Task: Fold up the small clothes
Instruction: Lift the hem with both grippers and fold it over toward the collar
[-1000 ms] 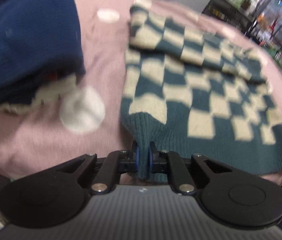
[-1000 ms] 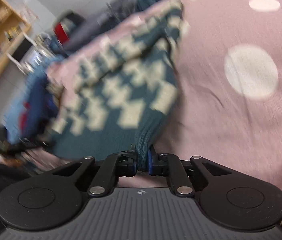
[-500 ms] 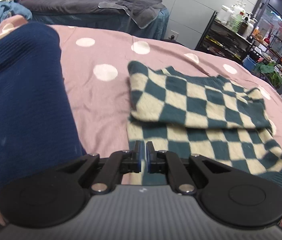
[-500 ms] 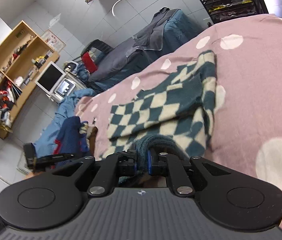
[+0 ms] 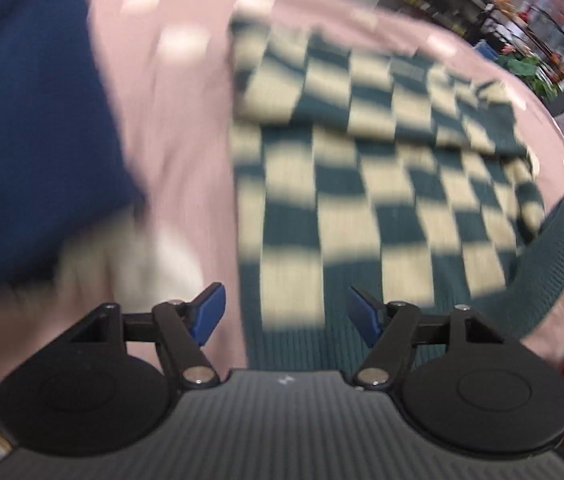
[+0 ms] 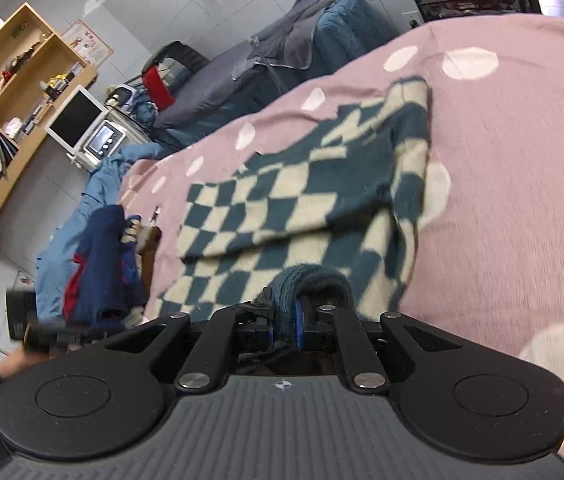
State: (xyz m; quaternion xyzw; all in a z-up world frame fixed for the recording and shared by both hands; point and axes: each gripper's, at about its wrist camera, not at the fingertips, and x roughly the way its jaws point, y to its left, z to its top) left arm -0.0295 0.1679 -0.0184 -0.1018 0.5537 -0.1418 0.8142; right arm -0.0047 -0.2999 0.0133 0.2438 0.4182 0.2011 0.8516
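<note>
A teal and cream checkered knit sweater [image 5: 362,184] lies on the pink dotted bedcover [image 5: 178,128]; its far part is folded over. My left gripper [image 5: 284,314] is open and empty just above the sweater's near ribbed hem. My right gripper [image 6: 284,320] is shut on the ribbed hem [image 6: 306,280] at the sweater's other corner and holds it lifted and curled; the sweater [image 6: 282,200] spreads beyond it. That lifted hem also shows in the left wrist view [image 5: 550,256].
A navy knit garment [image 5: 34,112] lies on the bed left of the sweater, also in the right wrist view [image 6: 102,264]. A second bed with grey covers [image 6: 258,68], wooden shelves [image 6: 14,80] and a monitor [image 6: 78,120] stand behind.
My left gripper has opened and let go of the hem corner it held. My right gripper stays shut on the hem, which it lifted and carried forward over the sweater.
</note>
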